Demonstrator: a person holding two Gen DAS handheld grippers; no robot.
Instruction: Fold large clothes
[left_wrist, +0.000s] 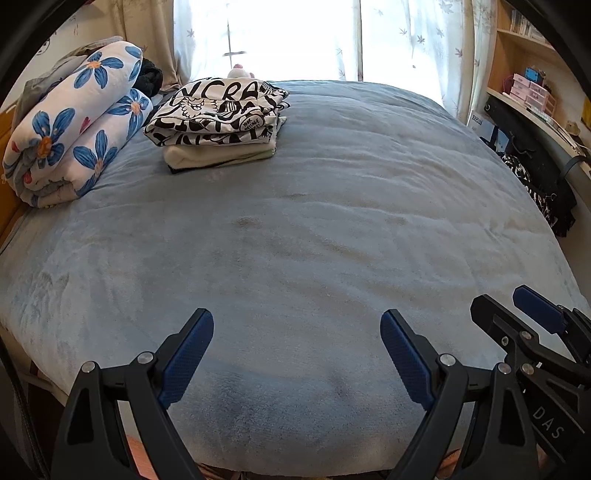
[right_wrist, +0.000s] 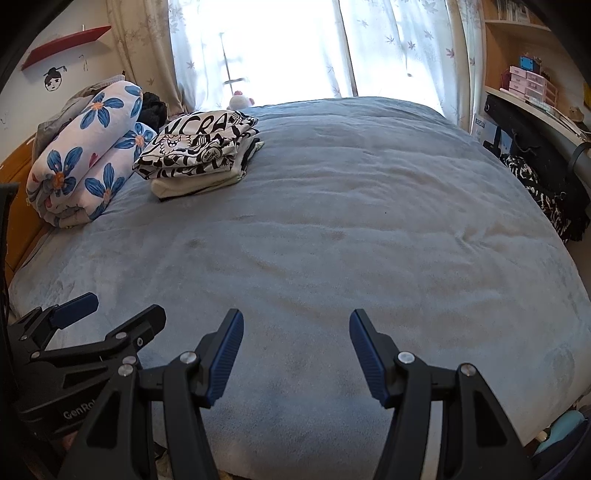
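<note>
Bedding fills both views: a blue blanket (left_wrist: 314, 229) lies bare over its middle and near part. Folded clothes (left_wrist: 218, 118) sit stacked at about eleven o'clock, a black-and-white printed piece on top of cream ones. Just beside them, at ten o'clock, lies a rolled floral quilt (left_wrist: 74, 125). A small plush toy (left_wrist: 239, 71) peeks up behind the stack, before the bright curtain (left_wrist: 295, 37). Shelves (left_wrist: 528, 85) and dark bags stand at two o'clock. The left gripper (left_wrist: 297, 354) hangs over the near edge, jaws wide apart, empty. The right gripper (right_wrist: 296, 354) sits beside it, jaws partly apart, holding nothing.
</note>
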